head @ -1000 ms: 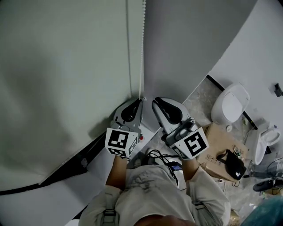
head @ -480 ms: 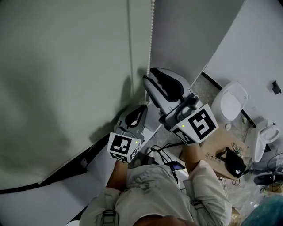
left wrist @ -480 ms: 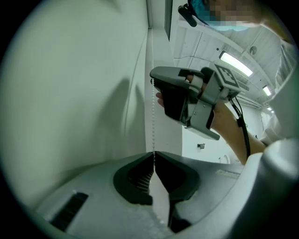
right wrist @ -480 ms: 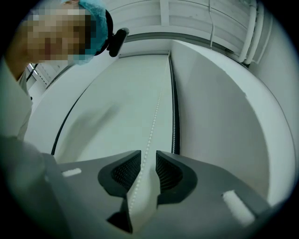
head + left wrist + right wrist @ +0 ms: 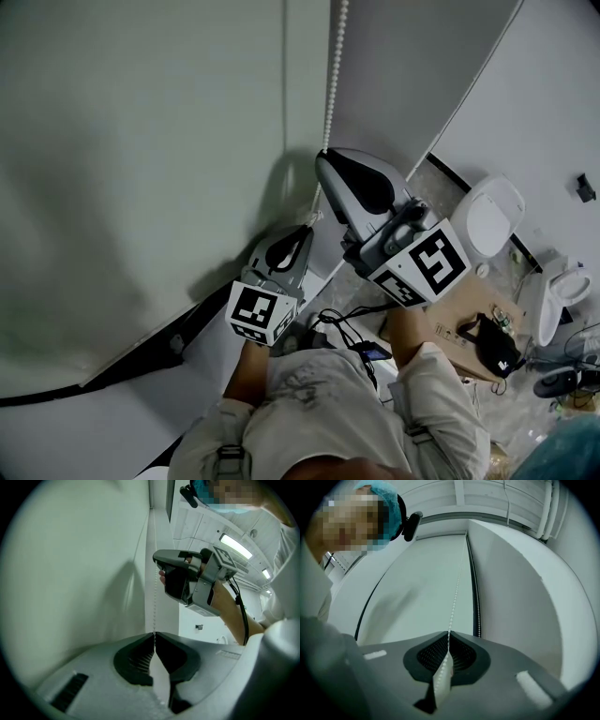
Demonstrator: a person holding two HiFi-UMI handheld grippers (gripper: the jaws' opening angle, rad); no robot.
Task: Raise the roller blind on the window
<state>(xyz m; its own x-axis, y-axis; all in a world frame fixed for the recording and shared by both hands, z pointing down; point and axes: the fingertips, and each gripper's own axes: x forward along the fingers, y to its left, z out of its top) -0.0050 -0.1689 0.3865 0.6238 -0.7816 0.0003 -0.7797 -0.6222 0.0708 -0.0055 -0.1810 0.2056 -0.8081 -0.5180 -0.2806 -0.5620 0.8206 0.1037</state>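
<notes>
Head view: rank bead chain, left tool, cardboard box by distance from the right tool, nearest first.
1. bead chain: clamped in the right tool, running up the wall from it.
2. left tool: just below, lower left, shut on the same chain.
3. cardboard box: down on the floor, to the right.

The scene is viewed steeply downward from the head. Each gripper view is aimed upward along its jaws, close in. The bead chain, toward 12 o'clock, is shared by all views.
</notes>
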